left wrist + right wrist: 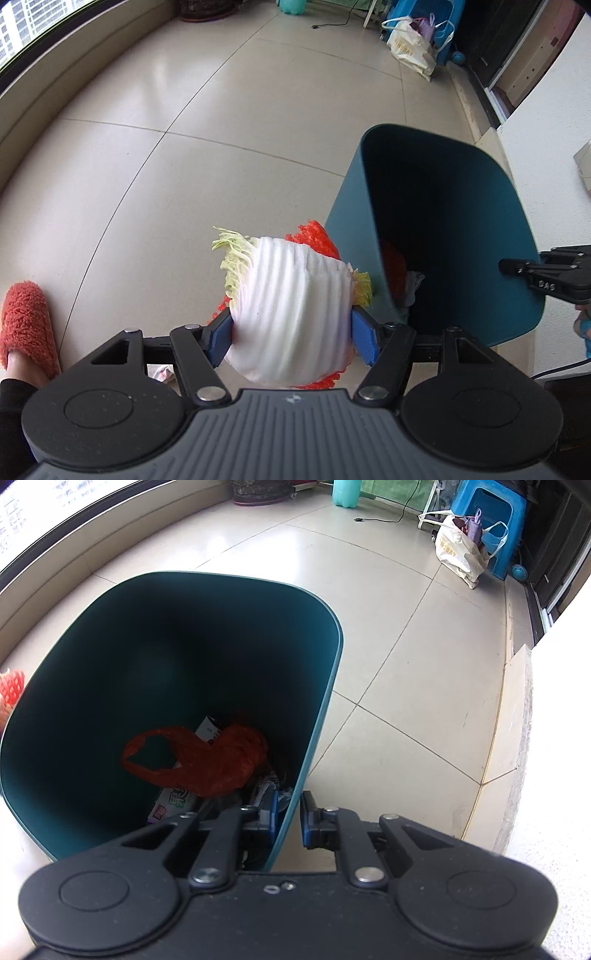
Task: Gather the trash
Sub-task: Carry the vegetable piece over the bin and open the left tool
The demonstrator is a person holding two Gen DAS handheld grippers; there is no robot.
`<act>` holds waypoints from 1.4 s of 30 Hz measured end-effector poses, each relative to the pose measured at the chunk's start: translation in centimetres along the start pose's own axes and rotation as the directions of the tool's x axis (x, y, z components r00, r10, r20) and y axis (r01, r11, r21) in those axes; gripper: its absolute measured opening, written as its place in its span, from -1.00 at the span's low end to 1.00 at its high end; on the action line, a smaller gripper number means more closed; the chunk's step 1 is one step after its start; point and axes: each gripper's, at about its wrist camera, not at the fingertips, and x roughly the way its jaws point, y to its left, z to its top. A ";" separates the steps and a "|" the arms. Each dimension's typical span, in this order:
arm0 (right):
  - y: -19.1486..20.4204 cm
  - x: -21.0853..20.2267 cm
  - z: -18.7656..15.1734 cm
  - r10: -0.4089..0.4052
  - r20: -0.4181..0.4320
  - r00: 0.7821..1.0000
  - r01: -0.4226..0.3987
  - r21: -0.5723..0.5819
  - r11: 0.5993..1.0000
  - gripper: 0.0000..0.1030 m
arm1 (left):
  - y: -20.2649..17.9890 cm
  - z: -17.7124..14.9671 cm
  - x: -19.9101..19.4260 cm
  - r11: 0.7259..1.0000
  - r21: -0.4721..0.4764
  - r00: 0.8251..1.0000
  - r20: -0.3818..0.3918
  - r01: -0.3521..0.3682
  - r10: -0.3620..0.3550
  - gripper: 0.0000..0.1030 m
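My left gripper pinches a white cabbage chunk between its blue pads, orange foam netting just behind it, both just left of the teal bin. My right gripper clamps the bin's near-right wall, one finger inside. A red plastic bag lies inside on paper scraps.

Teal bin; white ribbed cabbage, yellow-green frills; orange bag; blue fingers.
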 end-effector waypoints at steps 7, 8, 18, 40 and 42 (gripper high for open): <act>-0.3 0.1 0.0 0.000 0.002 1.000 0.000 0.000 1.000 -0.77 | -5.5 3.4 -2.5 0.994 0.100 0.997 0.052 0.050 -0.056 0.28; -0.2 0.1 0.0 0.000 0.002 1.000 0.000 0.000 1.000 -0.77 | -6.1 3.6 -2.4 0.992 0.112 0.997 0.055 0.053 -0.059 0.27; -0.4 0.1 -0.2 0.006 0.007 1.000 -0.006 -0.005 1.000 -0.77 | -15.3 6.9 6.0 0.968 0.242 0.997 -0.040 0.072 -0.064 0.27; 0.0 -0.3 -0.9 0.017 0.018 1.000 -0.016 -0.031 0.999 -0.76 | -19.6 8.3 18.0 0.911 0.388 0.967 -0.140 -0.142 0.211 0.43; 0.1 -0.3 -0.8 0.015 0.017 1.000 -0.015 -0.033 0.999 -0.76 | -19.2 8.6 17.0 0.924 0.366 0.975 -0.139 -0.111 0.172 0.44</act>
